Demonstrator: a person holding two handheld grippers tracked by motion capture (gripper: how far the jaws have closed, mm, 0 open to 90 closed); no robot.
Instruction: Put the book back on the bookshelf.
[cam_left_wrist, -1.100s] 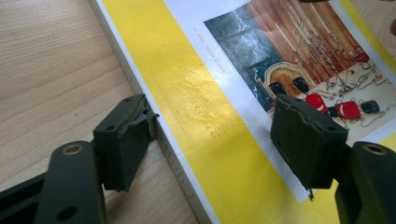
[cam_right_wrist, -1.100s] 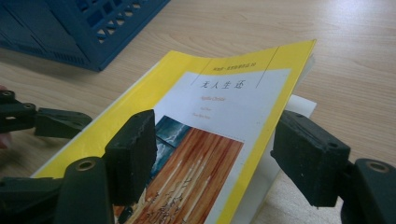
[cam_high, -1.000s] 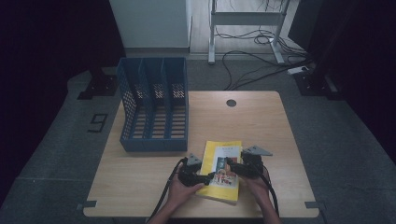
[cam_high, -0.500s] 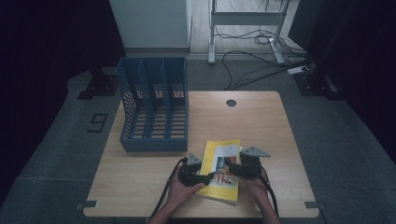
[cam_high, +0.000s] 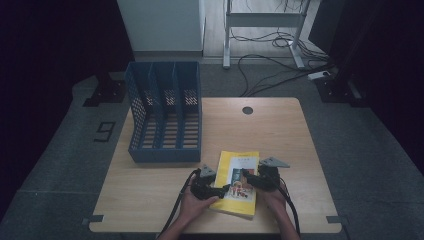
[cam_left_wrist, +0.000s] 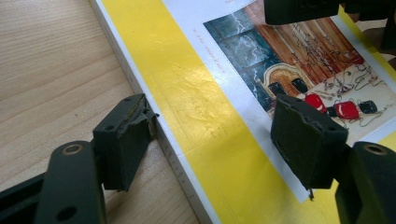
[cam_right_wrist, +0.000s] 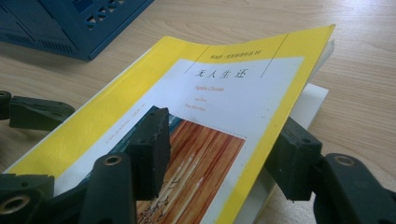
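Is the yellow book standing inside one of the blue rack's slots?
No, the yellow book lies flat on the table, in front of the blue rack, whose slots hold nothing.

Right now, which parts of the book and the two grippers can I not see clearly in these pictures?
- Yellow book, high view: near cover hidden by both grippers; title too small.
- Book, left gripper view: upper cover cut off by the frame edge.
- Right gripper, right gripper view: the lifted front cover hides its outer jaw's tip, so pad contact is unclear.
- Left gripper: jaws straddle the spine edge; contact with the spine is uncertain.
- Blue file rack: cropped at the top.
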